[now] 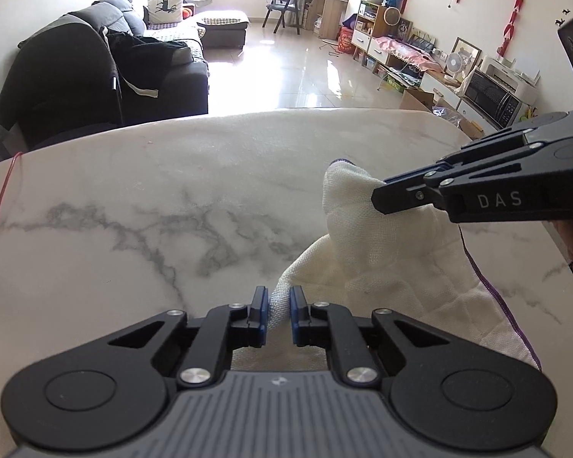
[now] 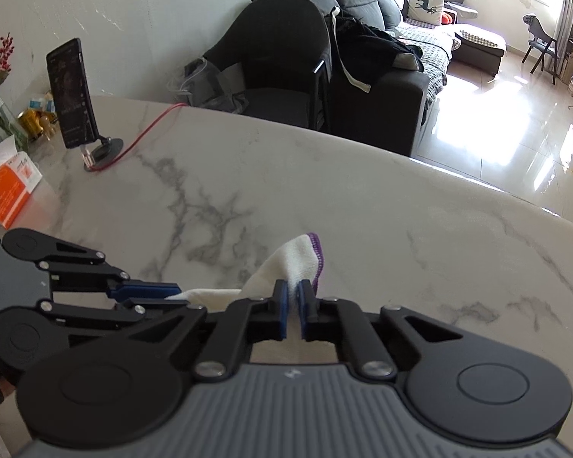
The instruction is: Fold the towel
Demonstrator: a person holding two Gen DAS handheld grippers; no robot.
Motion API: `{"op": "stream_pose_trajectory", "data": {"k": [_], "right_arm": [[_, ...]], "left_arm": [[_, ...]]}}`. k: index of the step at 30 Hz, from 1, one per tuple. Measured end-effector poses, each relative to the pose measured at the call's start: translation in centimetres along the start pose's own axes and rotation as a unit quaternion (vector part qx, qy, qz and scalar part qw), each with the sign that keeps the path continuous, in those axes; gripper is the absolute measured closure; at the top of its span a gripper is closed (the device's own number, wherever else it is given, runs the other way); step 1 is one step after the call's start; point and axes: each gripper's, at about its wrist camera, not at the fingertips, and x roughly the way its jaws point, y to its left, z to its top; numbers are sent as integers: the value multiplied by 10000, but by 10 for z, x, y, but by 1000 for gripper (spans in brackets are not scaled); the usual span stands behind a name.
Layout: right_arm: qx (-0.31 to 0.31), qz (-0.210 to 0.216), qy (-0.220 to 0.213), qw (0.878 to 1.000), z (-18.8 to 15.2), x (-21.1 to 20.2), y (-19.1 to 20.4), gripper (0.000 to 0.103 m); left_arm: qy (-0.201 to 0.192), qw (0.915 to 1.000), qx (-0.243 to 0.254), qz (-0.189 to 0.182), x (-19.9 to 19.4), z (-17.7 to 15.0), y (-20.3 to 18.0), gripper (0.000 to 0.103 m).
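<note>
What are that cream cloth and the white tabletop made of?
The cream towel with purple stitched edging looks like soft woven cotton: visible grid weave, limp folds. The white grey-veined tabletop looks like polished marble or an imitation: glossy reflections, irregular veins.

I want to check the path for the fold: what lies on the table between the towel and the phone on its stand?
In the right wrist view, only bare marble table lies between the towel and the phone; the red cable runs beside the stand, off that line.

Near edge of towel [image 1: 401, 286] hidden beneath left gripper [image 1: 278, 301]; phone [image 2: 72, 93] screen too blurred to read.
</note>
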Motion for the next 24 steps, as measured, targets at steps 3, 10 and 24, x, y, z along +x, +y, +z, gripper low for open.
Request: {"op": "stream_pose_trajectory", "data": {"k": [3, 10, 24], "right_arm": [[20, -43, -102, 9999, -9, -14, 1, 96], [38, -101, -302, 9995, -25, -37, 6, 96], [120, -35, -182, 9998, -70, -46, 22, 96]], "left_arm": [[-93, 9999, -77, 18, -7, -2, 0, 92], [-323, 9993, -196, 52, -29, -9, 2, 92], [-424, 9991, -28, 5, -63, -43, -8, 92]]}}
